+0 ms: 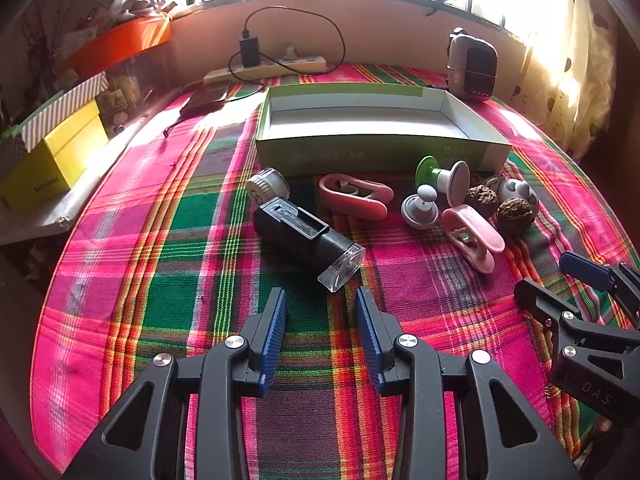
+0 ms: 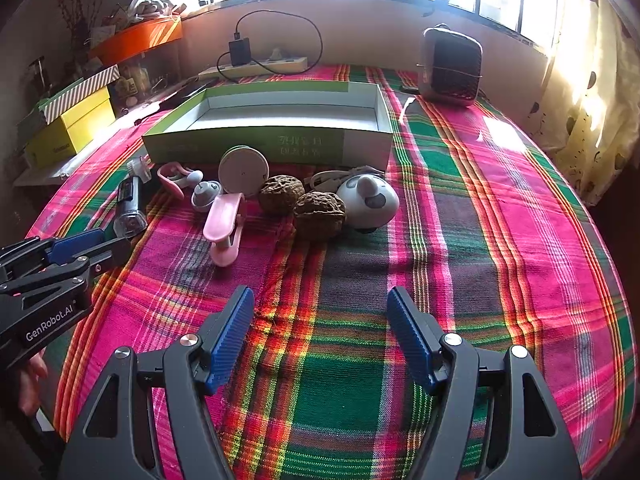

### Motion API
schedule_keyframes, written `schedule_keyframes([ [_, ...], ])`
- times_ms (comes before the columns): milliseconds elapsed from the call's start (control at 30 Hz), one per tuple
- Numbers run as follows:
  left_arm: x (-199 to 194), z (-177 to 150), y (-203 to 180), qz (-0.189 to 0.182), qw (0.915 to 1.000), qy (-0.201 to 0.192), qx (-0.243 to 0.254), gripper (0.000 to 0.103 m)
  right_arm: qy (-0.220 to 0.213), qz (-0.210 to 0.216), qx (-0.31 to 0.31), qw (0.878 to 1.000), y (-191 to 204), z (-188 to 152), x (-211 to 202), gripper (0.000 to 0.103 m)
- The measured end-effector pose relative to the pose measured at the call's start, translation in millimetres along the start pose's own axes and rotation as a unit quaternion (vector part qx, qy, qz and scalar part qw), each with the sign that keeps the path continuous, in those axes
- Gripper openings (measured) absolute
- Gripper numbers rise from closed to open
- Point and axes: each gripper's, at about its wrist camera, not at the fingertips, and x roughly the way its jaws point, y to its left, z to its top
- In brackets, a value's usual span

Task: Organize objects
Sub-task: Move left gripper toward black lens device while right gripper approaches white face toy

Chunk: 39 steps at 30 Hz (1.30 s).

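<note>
- Down low in the left wrist view, the left gripper hangs over the plaid cloth with its blue pads apart and nothing between them.
- Just beyond its fingertips lies a black cylindrical device with a clear end cap, on its side and slanted, the clear cap nearest the pads but not touching them.
- Behind that device sits a round white cap, and to its right a pink clip.
- Further right come a small grey-and-white knob, a green-and-white spool, a second pink clip, two walnuts and a white rounded gadget, all clustered close together.
- The right gripper is spread wide and empty, over bare cloth, with the walnuts and the white gadget ahead of it.
- An open green-and-white cardboard box stands behind the row of small things, its inside showing only bare white card.
- Past the box, a white power strip with a black charger plugged in lies by the wall, and a small heater stands at the far right corner.
- Off the cloth to the left are a yellow box and an orange tub.
</note>
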Motion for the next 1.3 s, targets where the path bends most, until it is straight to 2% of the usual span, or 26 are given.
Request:
schedule_keyframes([
  [300,-2.1,-0.6,8.4,-0.028,0.9996,0.001,-0.011,0.033,0.002,0.014,-0.005,1.000,-5.6,1.0,0.6,0.069],
  [433,-1.6,2.1,7.9,-0.031,0.9994,0.006,-0.013,0.033,0.005,0.003,0.012,1.000,-18.1,7.2,3.9,0.069],
  [533,-2.4,5.1,8.2,-0.051,0.9983,0.012,-0.024,0.034,0.002,-0.004,0.022,1.000,-30.3,15.6,6.0,0.069],
  [700,-1.9,12.4,2.1,-0.064,0.9976,0.012,-0.022,0.034,-0.010,-0.022,0.037,0.999,-50.3,31.4,5.0,0.069],
  [867,5.9,18.0,2.0,-0.056,0.9978,0.021,-0.029,0.034,0.002,-0.028,0.009,1.000,-51.8,43.2,17.6,0.069],
  [967,8.7,19.5,5.4,-0.052,0.9976,0.025,-0.038,0.034,0.003,-0.010,-0.001,1.000,-47.4,47.8,21.5,0.069],
  [1300,9.6,20.3,17.3,-0.028,0.9980,0.028,-0.050,0.034,0.026,0.010,-0.020,0.999,-41.3,53.1,40.1,0.069],
])
